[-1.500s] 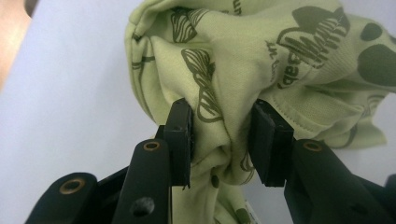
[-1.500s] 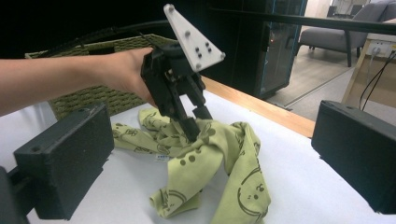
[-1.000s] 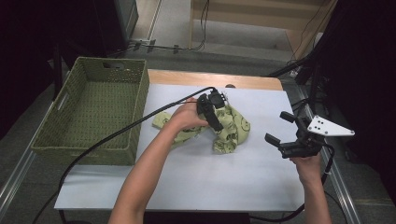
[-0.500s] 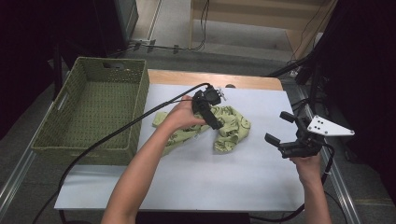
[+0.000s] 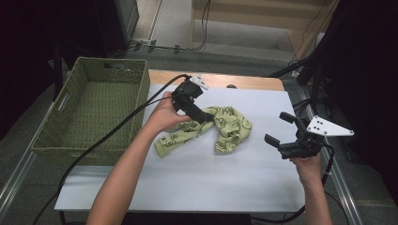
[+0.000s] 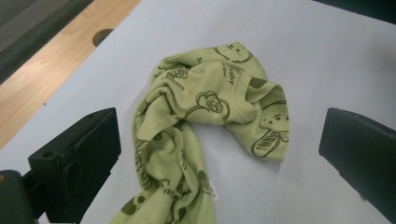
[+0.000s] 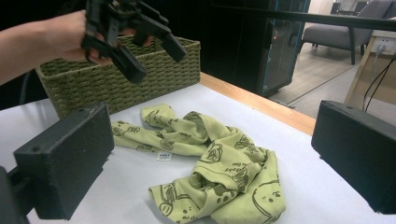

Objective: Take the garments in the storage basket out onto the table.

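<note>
A crumpled light-green cloth (image 5: 225, 126) with dark cartoon prints lies on the white table (image 5: 197, 187), slightly back of centre. My left gripper (image 5: 201, 110) hovers over the cloth's left part, held in a hand. Its jaws stand wide open in the left gripper view (image 6: 219, 128), with the cloth (image 6: 210, 107) below and nothing between them. My right gripper (image 5: 279, 127) is open to the right of the cloth, a short gap away. In the right gripper view (image 7: 212, 144) the cloth (image 7: 219, 182) lies ahead of the jaws, and the left gripper (image 7: 130, 37) hangs above it.
A green woven basket (image 5: 112, 65) stands at the table's left side, also seen behind the cloth (image 7: 154, 65). A black cable (image 5: 108, 136) trails from the left gripper across the basket's corner. A wooden strip (image 5: 234, 80) runs along the table's far edge.
My left gripper and hand have moved left and a little away, off the cloth's middle, uncovering more of it. The right gripper has not moved.
</note>
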### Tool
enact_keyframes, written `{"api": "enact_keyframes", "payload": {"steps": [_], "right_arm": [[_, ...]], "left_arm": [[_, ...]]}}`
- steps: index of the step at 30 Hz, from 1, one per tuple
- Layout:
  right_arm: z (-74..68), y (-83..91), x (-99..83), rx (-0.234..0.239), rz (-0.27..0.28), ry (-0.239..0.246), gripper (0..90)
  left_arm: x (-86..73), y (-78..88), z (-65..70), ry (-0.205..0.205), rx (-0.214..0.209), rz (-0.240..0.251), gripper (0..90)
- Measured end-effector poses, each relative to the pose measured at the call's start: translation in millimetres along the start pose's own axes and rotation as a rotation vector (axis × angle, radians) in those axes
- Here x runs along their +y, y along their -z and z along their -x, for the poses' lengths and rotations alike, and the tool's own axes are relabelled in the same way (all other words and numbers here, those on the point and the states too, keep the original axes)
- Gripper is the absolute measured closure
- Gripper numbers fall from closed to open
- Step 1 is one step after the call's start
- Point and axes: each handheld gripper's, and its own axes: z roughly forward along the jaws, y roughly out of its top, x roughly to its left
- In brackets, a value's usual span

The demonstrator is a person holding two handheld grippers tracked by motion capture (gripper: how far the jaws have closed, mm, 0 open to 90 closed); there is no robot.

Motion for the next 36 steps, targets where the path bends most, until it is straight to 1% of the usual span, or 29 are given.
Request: {"api": "enact_keyframes", "payload": {"steps": [3, 7, 9, 10, 12, 14, 16, 18, 22, 25, 27, 28, 29, 31, 33, 36], "right_arm": [[-0.1, -0.4, 0.0, 0.000, -0.001, 0.001, 0.0], [0.1, -1.1, -0.5, 0.000, -0.003, -0.004, 0.0], [0.1, -1.7, -0.6, 0.000, -0.010, -0.003, 0.0], [-0.1, -2.2, -0.7, 0.000, -0.011, -0.003, 0.0], [-0.2, -2.7, -0.8, 0.001, -0.012, -0.004, 0.0], [-0.2, -3.0, -0.9, 0.001, -0.012, -0.004, 0.0], [0.0, -3.2, -1.1, -0.002, -0.015, -0.006, 0.0], [0.1, -3.5, -1.1, -0.001, -0.017, -0.006, 0.0], [0.0, -3.8, -0.7, 0.000, -0.016, -0.007, 0.0], [-0.8, -3.8, 0.4, 0.009, -0.011, -0.006, 0.0], [-1.7, -3.3, 0.8, 0.007, -0.009, -0.011, 0.0], [-1.7, -3.0, 0.8, 0.014, -0.005, -0.016, 0.0], [-1.7, -2.9, 1.1, 0.020, -0.001, -0.018, 0.0], [-1.7, -3.3, 1.7, 0.024, 0.005, -0.021, 0.0], [-1.8, -3.8, 1.5, 0.026, 0.002, -0.023, 0.0], [-2.5, -3.8, 1.0, 0.023, -0.007, -0.025, 0.0]], "left_arm": [[-10.7, 13.1, -0.3, 0.014, 0.008, 0.029, 0.0], [-23.3, 26.6, -0.3, 0.017, 0.024, 0.046, 0.0], [-30.4, 34.2, -0.3, 0.029, 0.032, 0.064, 0.0], [-32.6, 37.1, -0.3, 0.024, 0.037, 0.068, 0.0], [-38.1, 44.9, 0.2, 0.029, 0.044, 0.087, 0.0], [-42.9, 52.8, 1.7, 0.025, 0.055, 0.100, 0.0], [-48.7, 61.4, 3.7, 0.027, 0.060, 0.126, 0.0], [-53.8, 68.8, 5.6, 0.022, 0.068, 0.136, 0.0], [-64.1, 81.0, 8.8, 0.015, 0.087, 0.161, 0.0], [-72.7, 90.2, 10.0, 0.019, 0.081, 0.192, 0.0], [-78.8, 94.9, 10.0, 0.023, 0.084, 0.194, 0.0], [-81.9, 97.2, 10.0, 0.017, 0.093, 0.192, 0.0], [-86.0, 100.5, 9.7, 0.021, 0.098, 0.194, 0.0], [-92.0, 105.4, 9.3, 0.023, 0.102, 0.210, 0.0], [-98.5, 111.1, 9.3, 0.018, 0.111, 0.227, 0.0], [-107.4, 117.7, 9.0, 0.024, 0.119, 0.251, 0.0]]}}
